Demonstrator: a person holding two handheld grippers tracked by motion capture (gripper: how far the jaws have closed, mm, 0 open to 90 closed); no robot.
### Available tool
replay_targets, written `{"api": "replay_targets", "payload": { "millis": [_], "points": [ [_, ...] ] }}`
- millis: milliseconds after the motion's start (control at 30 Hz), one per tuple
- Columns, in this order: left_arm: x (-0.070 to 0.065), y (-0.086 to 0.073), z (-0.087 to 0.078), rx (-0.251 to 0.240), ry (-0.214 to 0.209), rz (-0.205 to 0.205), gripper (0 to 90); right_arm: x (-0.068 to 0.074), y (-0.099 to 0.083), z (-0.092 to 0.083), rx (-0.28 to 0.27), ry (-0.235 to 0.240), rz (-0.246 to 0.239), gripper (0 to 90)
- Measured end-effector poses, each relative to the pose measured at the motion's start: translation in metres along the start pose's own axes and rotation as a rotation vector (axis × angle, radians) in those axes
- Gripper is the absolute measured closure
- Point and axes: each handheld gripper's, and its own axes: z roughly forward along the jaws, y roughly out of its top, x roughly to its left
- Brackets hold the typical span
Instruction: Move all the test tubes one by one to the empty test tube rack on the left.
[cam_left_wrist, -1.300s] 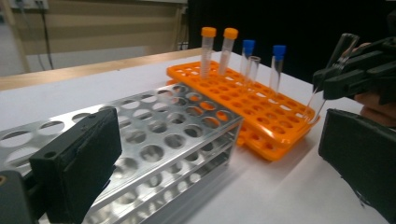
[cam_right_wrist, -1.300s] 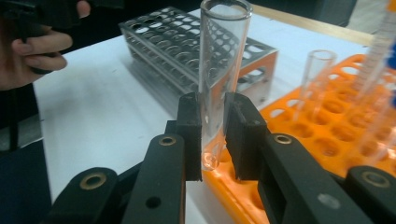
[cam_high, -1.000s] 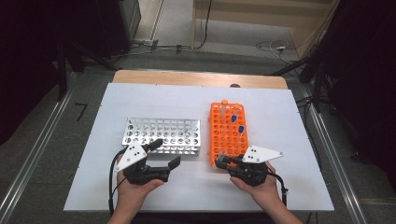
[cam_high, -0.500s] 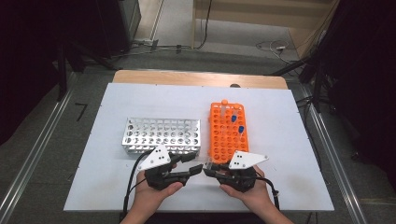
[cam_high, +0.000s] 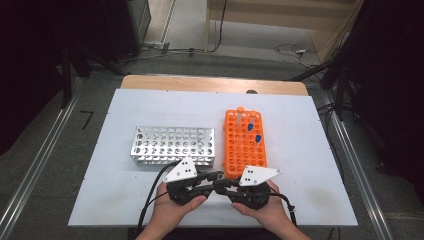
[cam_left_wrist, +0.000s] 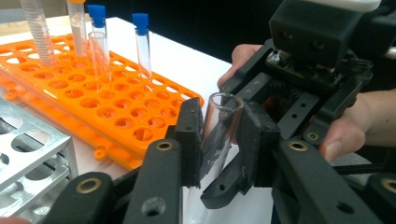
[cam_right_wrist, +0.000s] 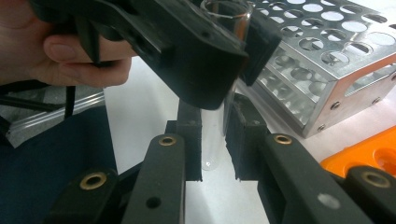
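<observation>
Clear glass tube (cam_left_wrist: 219, 126) clamped by both grippers, left gripper (cam_left_wrist: 217, 140) just closed, right gripper (cam_right_wrist: 212, 140) gripping lower end.

A lab-style recording bench: a white table (cam_high: 150, 107) carries 2 test-tube racks, an orange rack (cam_high: 243, 145) and a metal rack (cam_high: 172, 145). Bare floor, loose cables (cam_high: 287, 50) and dark equipment surround it.

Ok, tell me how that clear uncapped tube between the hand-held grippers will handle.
The tube looks like thin clear glass, so probably fragile and slippery against the hard pads. It is round and open at the top, so it would likely roll if laid on the table.
</observation>
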Motion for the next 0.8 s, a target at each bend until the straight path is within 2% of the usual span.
{"api": "replay_targets", "payload": {
  "millis": [467,633,800],
  "points": [
    [0.0011,-0.0005,-0.0013,0.022,0.033,0.015,76.3,-0.0025,-0.0013,0.0019,0.005,0.027,0.037,73.9],
    [0.0011,0.0002,-0.0025,0.012,0.032,0.01,76.3,-0.0029,-0.0014,0.0009,-0.002,0.029,0.034,73.0],
    [0.0022,0.0012,-0.0053,-0.001,0.049,0.005,76.3,-0.0034,-0.0016,-0.0023,-0.023,0.038,0.026,58.3]
  ]
}}
